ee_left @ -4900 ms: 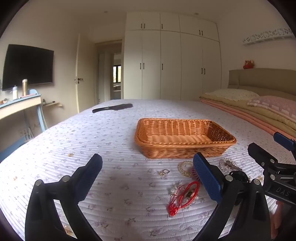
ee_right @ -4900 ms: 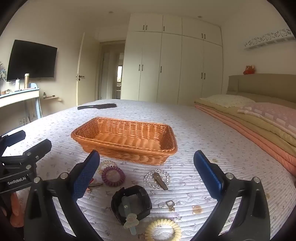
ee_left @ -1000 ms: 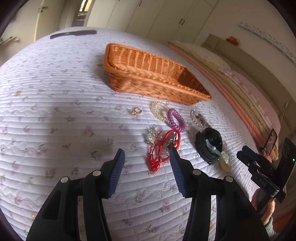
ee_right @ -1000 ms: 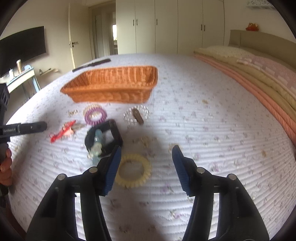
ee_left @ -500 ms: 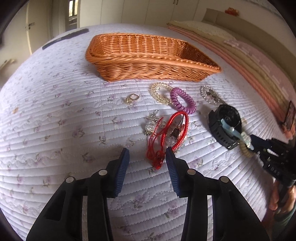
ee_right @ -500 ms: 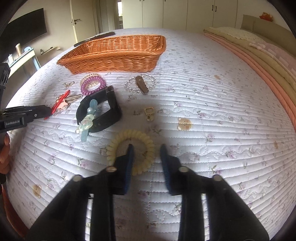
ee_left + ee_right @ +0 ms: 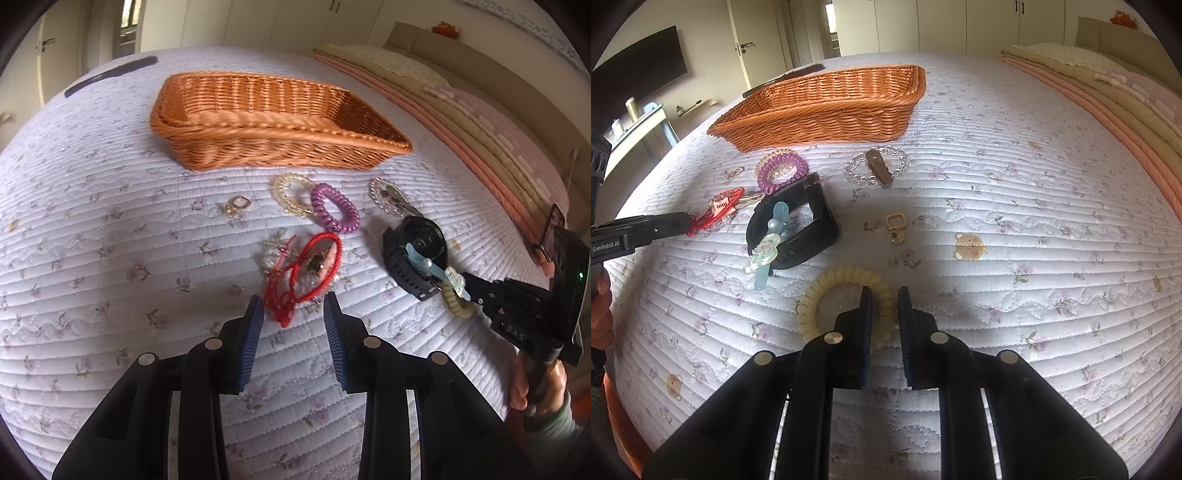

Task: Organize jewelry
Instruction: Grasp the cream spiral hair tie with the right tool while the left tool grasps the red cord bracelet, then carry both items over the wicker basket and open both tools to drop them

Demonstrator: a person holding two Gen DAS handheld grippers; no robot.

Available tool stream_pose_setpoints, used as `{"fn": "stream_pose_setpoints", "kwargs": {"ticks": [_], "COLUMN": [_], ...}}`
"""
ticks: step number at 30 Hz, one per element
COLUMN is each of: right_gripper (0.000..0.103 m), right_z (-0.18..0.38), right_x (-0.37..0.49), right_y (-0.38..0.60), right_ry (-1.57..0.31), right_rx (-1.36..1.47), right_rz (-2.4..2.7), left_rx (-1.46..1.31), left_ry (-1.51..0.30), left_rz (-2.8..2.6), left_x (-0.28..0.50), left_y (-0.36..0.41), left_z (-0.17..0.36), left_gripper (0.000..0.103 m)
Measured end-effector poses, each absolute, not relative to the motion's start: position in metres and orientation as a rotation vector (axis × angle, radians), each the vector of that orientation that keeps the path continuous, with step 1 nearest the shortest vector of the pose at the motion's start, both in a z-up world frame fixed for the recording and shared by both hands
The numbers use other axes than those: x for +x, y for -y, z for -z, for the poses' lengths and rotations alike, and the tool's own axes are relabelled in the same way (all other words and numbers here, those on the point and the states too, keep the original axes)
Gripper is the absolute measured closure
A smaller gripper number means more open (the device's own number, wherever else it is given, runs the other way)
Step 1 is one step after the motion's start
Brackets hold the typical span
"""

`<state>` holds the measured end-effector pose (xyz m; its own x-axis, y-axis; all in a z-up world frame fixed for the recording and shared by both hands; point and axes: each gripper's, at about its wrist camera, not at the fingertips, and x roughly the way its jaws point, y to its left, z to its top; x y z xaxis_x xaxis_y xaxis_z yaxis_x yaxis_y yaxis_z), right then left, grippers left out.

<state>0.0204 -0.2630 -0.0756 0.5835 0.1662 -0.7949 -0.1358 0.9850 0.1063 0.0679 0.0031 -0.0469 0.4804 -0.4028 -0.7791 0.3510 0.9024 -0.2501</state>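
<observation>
left tongs (image 7: 293, 314), jaws closing, straddle the near end of the red cord bracelet (image 7: 306, 273), whose tail lies between the pads without being pressed yet. right tongs (image 7: 884, 310), jaws closing and nearly together, pinch the near rim of the cream spiral hair tie (image 7: 827, 291) on the quilted bed (image 7: 1034, 229), near its front edge. toward the bed's middle lie a black watch (image 7: 809, 225) with a pale blue hair clip (image 7: 768, 247) across it, a purple spiral hair tie (image 7: 781, 171), a clear bead bracelet (image 7: 857, 173) carrying a brown clip (image 7: 879, 168), and a small gold clasp (image 7: 897, 226). the wicker basket (image 7: 827, 110) stands beyond them all, nearer the bed's far edge.
</observation>
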Motion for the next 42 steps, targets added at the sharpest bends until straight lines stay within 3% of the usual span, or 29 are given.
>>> {"fn": "stream_pose_setpoints", "kwargs": {"ticks": [5,8,18,26,35,42], "right_gripper": [0.091,0.092,0.093,0.093,0.093,0.093], "right_z": [0.076,0.075,0.070,0.060,-0.004,-0.053], "right_x": [0.021,0.018,0.011,0.009,0.022,0.108], "right_y": [0.258,0.254,0.256,0.261,0.260,0.241], "right_ry": [-0.930,-0.917,-0.885,-0.853,-0.705,-0.620], "right_rx": [0.005,-0.021,-0.010,0.028,0.028,-0.005], "right_rz": [-0.169,-0.167,-0.171,-0.171,-0.175,-0.193], "left_rx": [0.090,0.114,0.084,0.054,0.030,0.005], "left_ry": [-0.962,-0.937,-0.857,-0.714,-0.548,-0.492], "left_rz": [0.422,0.413,0.426,0.454,0.478,0.466], "left_x": [0.063,0.058,0.044,0.030,0.038,0.107], "left_y": [0.024,0.027,0.017,0.011,0.007,0.016], "left_z": [0.061,0.059,0.050,0.006,-0.044,-0.072], "left_gripper": [0.073,0.101,0.102,0.102,0.102,0.102]}}
